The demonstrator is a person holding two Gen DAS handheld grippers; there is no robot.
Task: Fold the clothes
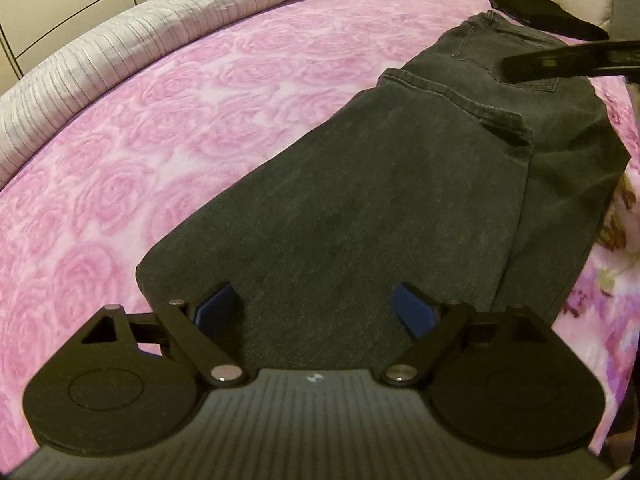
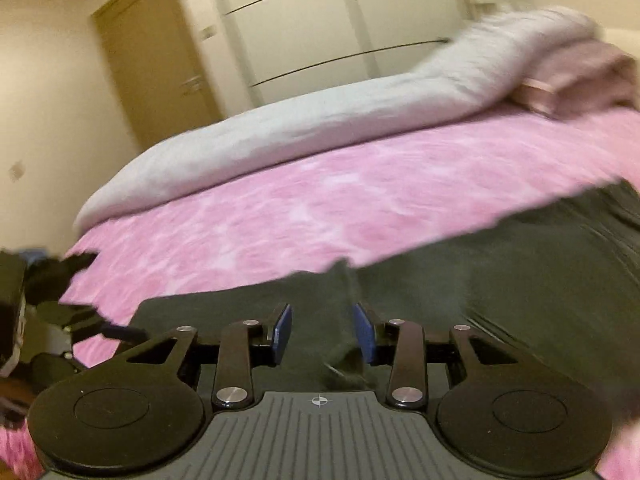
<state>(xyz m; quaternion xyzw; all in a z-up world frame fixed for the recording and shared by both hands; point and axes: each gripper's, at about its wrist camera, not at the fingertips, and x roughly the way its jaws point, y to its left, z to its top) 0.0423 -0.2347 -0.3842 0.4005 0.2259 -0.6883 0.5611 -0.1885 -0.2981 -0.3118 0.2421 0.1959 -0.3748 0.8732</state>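
A bed [image 1: 168,128] covered by a pink rose-patterned blanket [image 1: 120,200] fills most of both views. A pale grey duvet [image 1: 120,52] lies bunched along its far edge, with pinkish pillows [image 2: 580,76] at the head and a cream wardrobe [image 2: 340,20] beyond. A pair of dark grey jeans [image 1: 380,200] lies lengthwise on the blanket, folded leg over leg, the waistband and back pocket at the far end and the leg end nearest the left tool [image 1: 316,308]. A small black garment [image 1: 548,12] rests beyond the waistband. The left tool hovers over the leg end, jaws spread wide, nothing between them. The right tool [image 2: 322,330] stands partly open over the jeans; a raised fold of denim sits between the blue pads [image 2: 282,328], which do not press on it.
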